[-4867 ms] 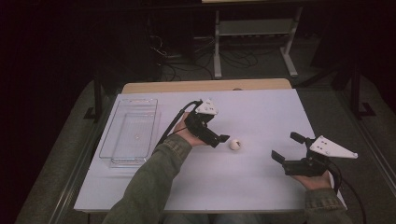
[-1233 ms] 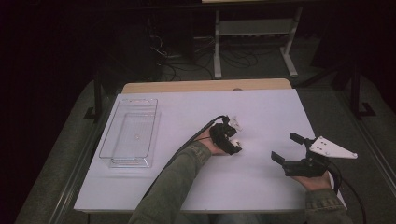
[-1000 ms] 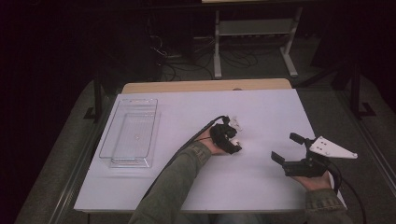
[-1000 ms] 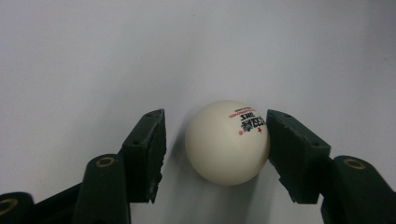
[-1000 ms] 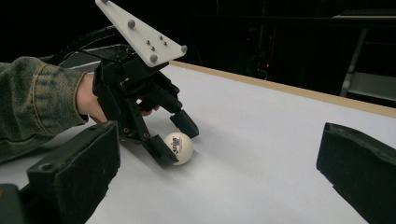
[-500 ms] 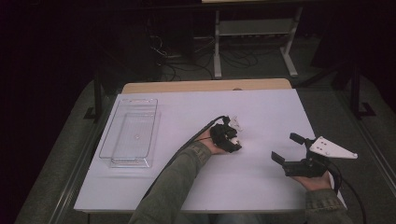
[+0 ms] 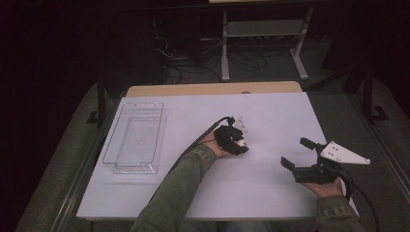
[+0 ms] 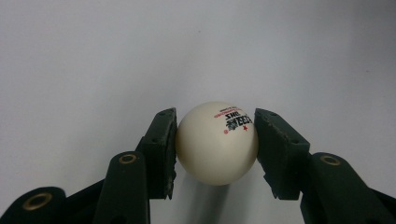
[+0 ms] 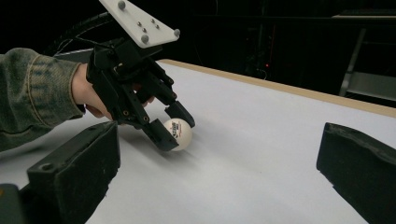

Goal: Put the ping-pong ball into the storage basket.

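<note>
Here the white worktop [image 7: 270,193] takes up the middle of the high view, and at its left edge stands one clear plastic tray [image 7: 134,143], a long box with nothing visible inside it. Two tongs are at work. The right tongs [image 7: 297,153], in the lower right of that view, stand with their jaws wide apart and nothing between them; in the right gripper view the two black pads sit at the lower corners of the frame. The left tongs [image 7: 240,145], near the centre of the high view, are clamped on the one white ball [image 8: 216,142], having just been closing onto it. In the left gripper view the ball sits in the lower middle, a pad pressing on each side, its printed mark up. In the right gripper view the ball [image 9: 178,134] rests on the worktop left of centre, with open surface all round it.
</note>
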Action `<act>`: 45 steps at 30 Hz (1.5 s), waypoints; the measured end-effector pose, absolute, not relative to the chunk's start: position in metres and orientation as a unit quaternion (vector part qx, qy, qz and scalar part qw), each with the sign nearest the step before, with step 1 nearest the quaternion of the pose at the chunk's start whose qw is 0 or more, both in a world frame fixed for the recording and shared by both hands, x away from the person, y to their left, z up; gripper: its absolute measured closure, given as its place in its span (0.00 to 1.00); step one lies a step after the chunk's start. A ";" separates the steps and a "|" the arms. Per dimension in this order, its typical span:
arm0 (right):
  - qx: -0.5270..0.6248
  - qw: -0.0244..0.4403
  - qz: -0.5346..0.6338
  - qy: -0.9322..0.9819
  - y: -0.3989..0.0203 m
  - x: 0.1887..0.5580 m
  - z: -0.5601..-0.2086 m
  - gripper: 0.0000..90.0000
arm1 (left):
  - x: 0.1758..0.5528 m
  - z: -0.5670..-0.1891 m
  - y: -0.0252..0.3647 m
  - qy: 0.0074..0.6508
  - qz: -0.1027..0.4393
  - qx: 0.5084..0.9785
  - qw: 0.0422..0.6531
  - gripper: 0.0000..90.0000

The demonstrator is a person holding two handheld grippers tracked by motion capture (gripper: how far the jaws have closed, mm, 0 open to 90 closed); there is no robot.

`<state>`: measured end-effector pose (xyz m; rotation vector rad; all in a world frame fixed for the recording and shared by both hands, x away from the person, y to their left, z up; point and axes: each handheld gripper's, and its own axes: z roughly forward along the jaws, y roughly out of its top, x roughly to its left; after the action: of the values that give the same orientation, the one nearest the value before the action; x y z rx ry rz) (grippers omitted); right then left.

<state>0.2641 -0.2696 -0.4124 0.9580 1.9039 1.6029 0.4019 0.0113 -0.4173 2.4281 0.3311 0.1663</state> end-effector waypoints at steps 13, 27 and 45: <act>0.348 0.236 0.583 0.695 -0.269 0.264 -0.413 0.00 | 0.401 -0.400 0.022 0.129 0.071 0.924 0.353 0.57; 0.350 0.236 0.582 0.695 -0.269 0.264 -0.413 0.00 | 0.398 -0.382 0.035 0.134 0.082 0.914 0.374 0.57; 0.350 0.236 0.581 0.696 -0.269 0.265 -0.413 0.00 | 0.397 -0.361 0.057 0.149 0.097 0.899 0.399 0.57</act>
<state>0.2646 -0.2687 -0.4132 0.9589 1.9081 1.5939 0.3973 0.0568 -0.3614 2.2759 0.3782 0.2464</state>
